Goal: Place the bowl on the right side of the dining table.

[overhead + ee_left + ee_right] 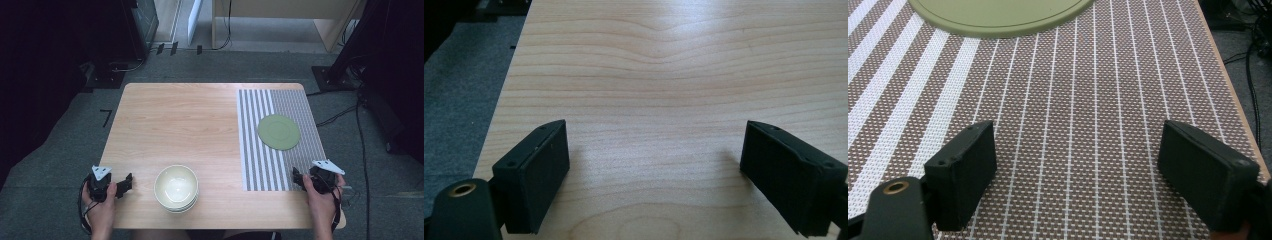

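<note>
Green plate (998,15) cut off at frame top, right hand-held gripper (1075,170) wide and empty, left hand-held gripper (654,170) likewise.

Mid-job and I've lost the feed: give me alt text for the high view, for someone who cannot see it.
A person's hands hold the left gripper and right gripper, both open, at the near corners of a wooden table. A stack of pale bowls sits near the front edge between them; a green plate lies on a striped placemat at right.
</note>
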Demonstrator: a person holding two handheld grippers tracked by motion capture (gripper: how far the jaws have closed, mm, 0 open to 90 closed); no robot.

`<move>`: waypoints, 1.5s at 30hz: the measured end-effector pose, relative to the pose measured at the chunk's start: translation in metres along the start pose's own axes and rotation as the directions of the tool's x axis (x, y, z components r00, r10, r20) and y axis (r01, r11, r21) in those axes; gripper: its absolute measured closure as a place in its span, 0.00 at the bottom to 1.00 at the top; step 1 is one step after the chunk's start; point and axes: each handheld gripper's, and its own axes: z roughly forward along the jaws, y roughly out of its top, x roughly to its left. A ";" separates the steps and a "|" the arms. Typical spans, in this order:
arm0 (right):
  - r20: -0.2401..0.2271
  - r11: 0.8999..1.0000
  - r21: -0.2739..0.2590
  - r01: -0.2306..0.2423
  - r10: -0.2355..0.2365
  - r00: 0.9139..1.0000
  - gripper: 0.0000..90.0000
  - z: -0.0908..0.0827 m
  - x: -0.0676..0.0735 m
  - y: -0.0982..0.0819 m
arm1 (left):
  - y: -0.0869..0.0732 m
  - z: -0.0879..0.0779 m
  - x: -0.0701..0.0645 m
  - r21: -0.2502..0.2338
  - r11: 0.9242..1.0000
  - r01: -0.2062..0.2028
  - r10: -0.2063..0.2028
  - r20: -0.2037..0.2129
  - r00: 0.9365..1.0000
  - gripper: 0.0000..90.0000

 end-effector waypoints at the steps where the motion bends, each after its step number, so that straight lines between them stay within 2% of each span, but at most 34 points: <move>1: 0.002 1.000 0.000 0.001 -0.001 1.000 0.17 0.000 0.000 0.000 | 0.000 0.000 0.000 0.001 1.000 0.003 -0.003 0.003 1.000 0.13; 3: 0.004 1.000 -0.001 0.001 -0.001 1.000 0.17 0.000 0.000 0.000 | 0.000 0.000 0.001 -0.001 1.000 0.009 -0.009 0.007 1.000 0.13; 4: 0.007 1.000 -0.001 -0.009 0.009 1.000 0.17 -0.001 0.000 -0.001 | 0.000 -0.002 0.003 -0.006 0.999 0.035 -0.035 0.025 0.999 0.13; 5: 0.007 1.000 -0.001 -0.009 0.009 1.000 0.17 -0.001 0.000 -0.001 | 0.000 -0.002 0.003 -0.006 0.999 0.035 -0.035 0.025 0.999 0.13; 7: -0.015 0.999 -0.012 -0.048 0.048 0.999 0.17 -0.002 -0.003 -0.001 | 0.001 -0.004 0.009 -0.016 0.996 0.082 -0.081 0.062 0.995 0.13; 10: -0.037 0.993 -0.033 -0.113 0.112 0.993 0.17 -0.005 -0.011 0.001 | 0.002 -0.006 0.011 -0.029 0.996 0.089 -0.087 0.062 0.994 0.14; 13: -0.024 0.988 -0.071 -0.135 0.134 0.991 0.17 -0.011 -0.013 0.005 | 0.004 -0.007 0.009 -0.029 0.997 0.076 -0.074 0.063 0.995 0.14; 18: -0.013 0.986 -0.107 -0.129 0.128 0.992 0.17 -0.019 -0.006 0.012 | 0.010 -0.013 0.002 -0.051 0.997 0.064 -0.059 0.092 0.994 0.14; 23: -0.030 0.981 -0.158 -0.113 0.110 0.994 0.16 -0.031 0.007 0.022 | 0.018 -0.025 -0.006 -0.091 0.995 0.049 -0.038 0.113 0.993 0.14; 28: -0.041 0.978 -0.179 -0.107 0.101 0.994 0.15 -0.037 0.016 0.028 | 0.024 -0.034 -0.006 -0.119 0.991 0.066 -0.049 0.134 0.990 0.14; 29: -0.044 0.978 -0.179 -0.108 0.102 0.994 0.15 -0.039 0.017 0.029 | 0.027 -0.038 -0.006 -0.129 0.989 0.078 -0.058 0.149 0.987 0.14; 33: -0.051 0.977 -0.188 -0.104 0.096 0.994 0.15 -0.042 0.023 0.032 | 0.030 -0.045 -0.008 -0.143 0.986 0.083 -0.059 0.165 0.985 0.14; 38: -0.070 0.976 -0.200 -0.085 0.072 0.995 0.15 -0.050 0.036 0.038 | 0.034 -0.052 -0.014 -0.161 0.985 0.069 -0.039 0.186 0.982 0.13; 45: -0.074 0.978 -0.196 -0.073 0.059 0.995 0.15 -0.054 0.047 0.042 | 0.038 -0.058 -0.022 -0.178 0.983 0.048 -0.013 0.195 0.981 0.13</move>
